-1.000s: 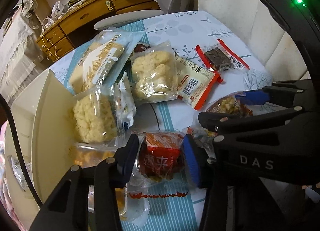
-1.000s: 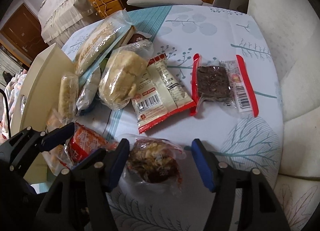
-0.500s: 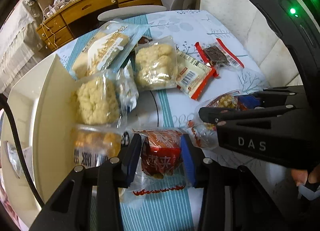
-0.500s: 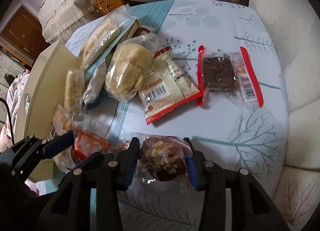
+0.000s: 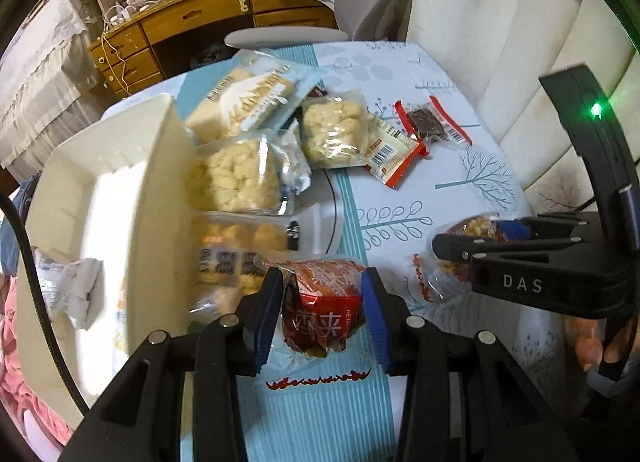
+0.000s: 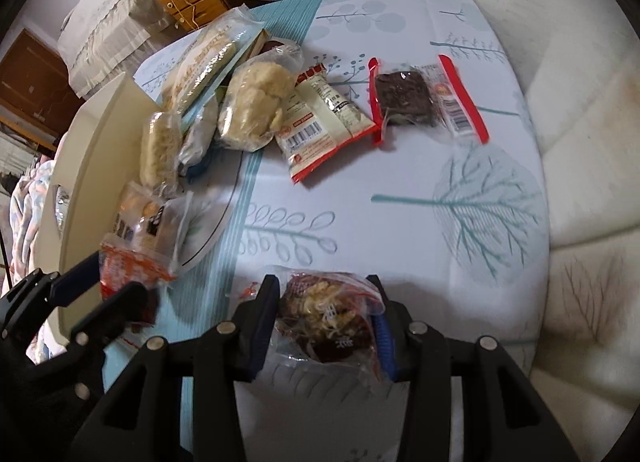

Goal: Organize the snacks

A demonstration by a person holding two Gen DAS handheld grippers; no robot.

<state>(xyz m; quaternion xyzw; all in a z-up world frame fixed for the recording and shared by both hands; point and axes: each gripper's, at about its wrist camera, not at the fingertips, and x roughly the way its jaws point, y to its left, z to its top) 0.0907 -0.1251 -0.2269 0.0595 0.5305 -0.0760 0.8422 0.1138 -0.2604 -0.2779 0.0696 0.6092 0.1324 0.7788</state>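
Grippers (image 5: 322,312) (image 6: 324,318) closed since earlier — snacks (image 5: 322,314) (image 6: 326,322) now clamped, lifted

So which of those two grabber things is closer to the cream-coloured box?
Left. The left gripper, clamped on a red snack packet, sits right beside the cream box. The right gripper, holding a nutty snack packet, is farther out on the tablecloth, beyond the left one.

Right gripper (image 6: 326,326): jaws clamped on clear nut-and-date snack packet (image 6: 326,318), above leaf-print counter (image 6: 400,222); red-edged dark brownie packet (image 6: 406,98) beyond.
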